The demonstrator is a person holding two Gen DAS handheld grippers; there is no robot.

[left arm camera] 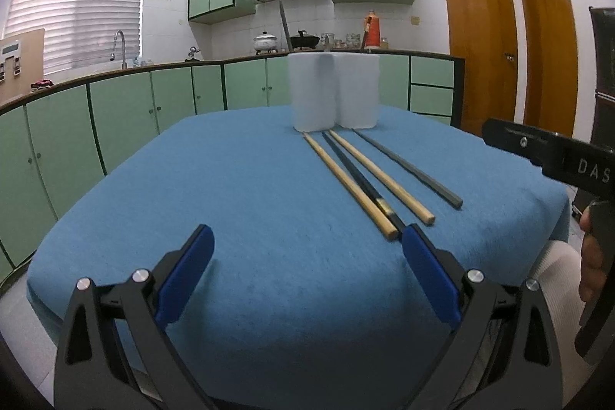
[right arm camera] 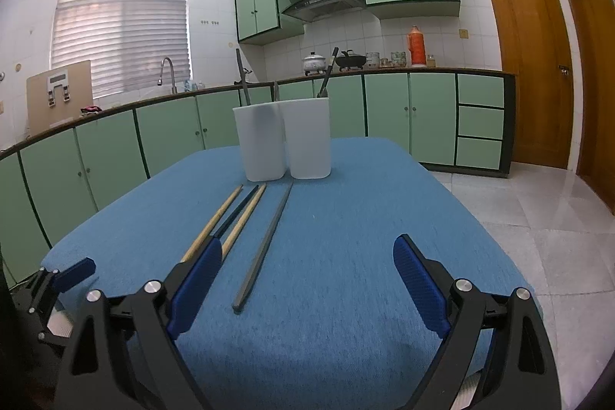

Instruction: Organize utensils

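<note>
Two wooden chopsticks [left arm camera: 348, 183] [left arm camera: 380, 175] and two dark chopsticks [left arm camera: 355, 171] [left arm camera: 407, 166] lie side by side on the blue tablecloth [left arm camera: 230, 198]. Behind them stand two white containers [left arm camera: 315, 91] [left arm camera: 359, 91], touching each other. My left gripper [left arm camera: 307, 241] is open and empty, low at the near table edge, its right finger beside the chopstick ends. In the right wrist view the grey chopstick [right arm camera: 265, 248] runs between the fingers of my open, empty right gripper [right arm camera: 307, 248]. A dark utensil [right arm camera: 242, 75] [right arm camera: 328, 72] pokes up from each container [right arm camera: 261, 141] [right arm camera: 307, 137].
Green kitchen cabinets [right arm camera: 173, 133] and a counter with a tap, pots and an orange flask [right arm camera: 417, 45] curve behind the table. Wooden doors [right arm camera: 526, 64] stand at the right over a tiled floor [right arm camera: 538, 210]. A hand and white sleeve [left arm camera: 557, 271] hold the other gripper's body [left arm camera: 557, 160].
</note>
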